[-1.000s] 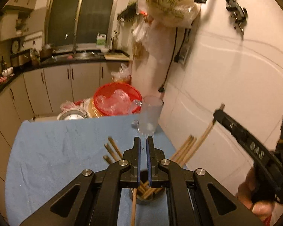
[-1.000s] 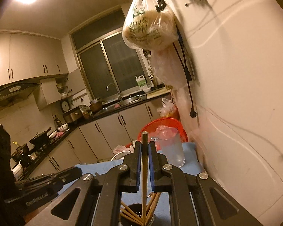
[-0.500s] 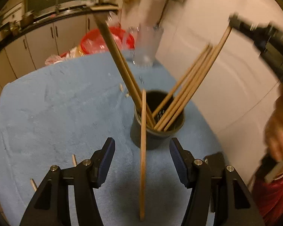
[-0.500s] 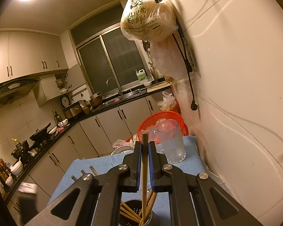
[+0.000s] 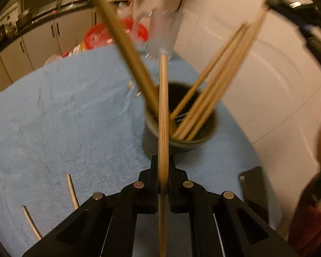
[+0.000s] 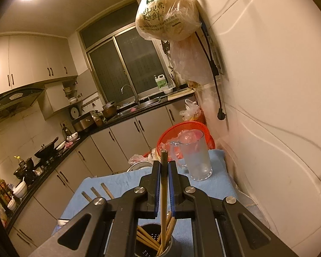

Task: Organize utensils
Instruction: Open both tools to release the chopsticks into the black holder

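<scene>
A dark utensil cup (image 5: 179,128) stands on the blue cloth (image 5: 64,117) and holds several wooden chopsticks (image 5: 214,90). My left gripper (image 5: 163,162) is shut on one wooden chopstick (image 5: 163,107), which points over the cup's rim. My right gripper (image 6: 164,167) is shut on another chopstick (image 6: 164,184), held upright above the same cup (image 6: 152,244). The right gripper's fingertips (image 5: 289,8) also show at the top right of the left wrist view, at the tips of the leaning chopsticks.
Two loose chopsticks (image 5: 71,190) lie on the cloth at the near left. A clear glass mug (image 6: 194,156) and a red basket (image 6: 182,132) stand at the far end. A white wall (image 6: 278,107) runs along the right. A dark object (image 5: 253,184) lies near right.
My left gripper was open half a second ago, with a chopstick standing between its jaws. It has shut on that chopstick and moved closer to the cup. The right gripper has held steady.
</scene>
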A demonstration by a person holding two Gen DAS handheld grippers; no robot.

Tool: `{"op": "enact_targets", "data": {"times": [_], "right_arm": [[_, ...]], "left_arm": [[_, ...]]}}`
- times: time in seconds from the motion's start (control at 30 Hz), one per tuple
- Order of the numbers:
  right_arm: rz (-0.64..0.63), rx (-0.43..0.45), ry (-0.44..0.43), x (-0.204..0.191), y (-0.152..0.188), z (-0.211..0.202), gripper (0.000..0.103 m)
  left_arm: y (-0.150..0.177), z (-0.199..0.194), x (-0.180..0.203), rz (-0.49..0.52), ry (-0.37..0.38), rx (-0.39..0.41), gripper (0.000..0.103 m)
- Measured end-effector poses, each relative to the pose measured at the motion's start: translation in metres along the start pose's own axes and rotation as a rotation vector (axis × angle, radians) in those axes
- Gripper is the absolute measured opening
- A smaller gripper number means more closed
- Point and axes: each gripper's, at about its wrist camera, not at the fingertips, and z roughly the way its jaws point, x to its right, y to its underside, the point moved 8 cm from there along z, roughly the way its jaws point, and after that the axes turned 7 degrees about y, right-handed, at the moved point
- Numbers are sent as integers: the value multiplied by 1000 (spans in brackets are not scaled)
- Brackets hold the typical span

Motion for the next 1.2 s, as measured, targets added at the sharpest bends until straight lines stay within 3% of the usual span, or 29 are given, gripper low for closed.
{"op": "enact_targets", "data": {"times": [0.23, 0.37, 0.47, 0.57, 0.8, 1.2], "right_arm": [[4, 2, -11, 0, 4, -3, 8], [4, -2, -12, 1, 6, -2, 8], [8, 5, -10, 2, 6, -4, 8], [6, 6, -8, 1, 6, -4, 8], [-14, 3, -10, -1, 10, -3, 8], [-12, -43, -32, 1, 22, 5, 10]], "left_arm": [[-29, -81, 40, 49, 7, 188, 7], [-71, -129, 51, 20, -22, 399, 7], [-94, -146, 48, -10, -74, 554, 7], [-117, -130, 37, -52, -100, 610, 7], [-121, -78, 16, -78, -120, 591, 7], [-83, -48, 16, -6, -136, 499, 7]]}}
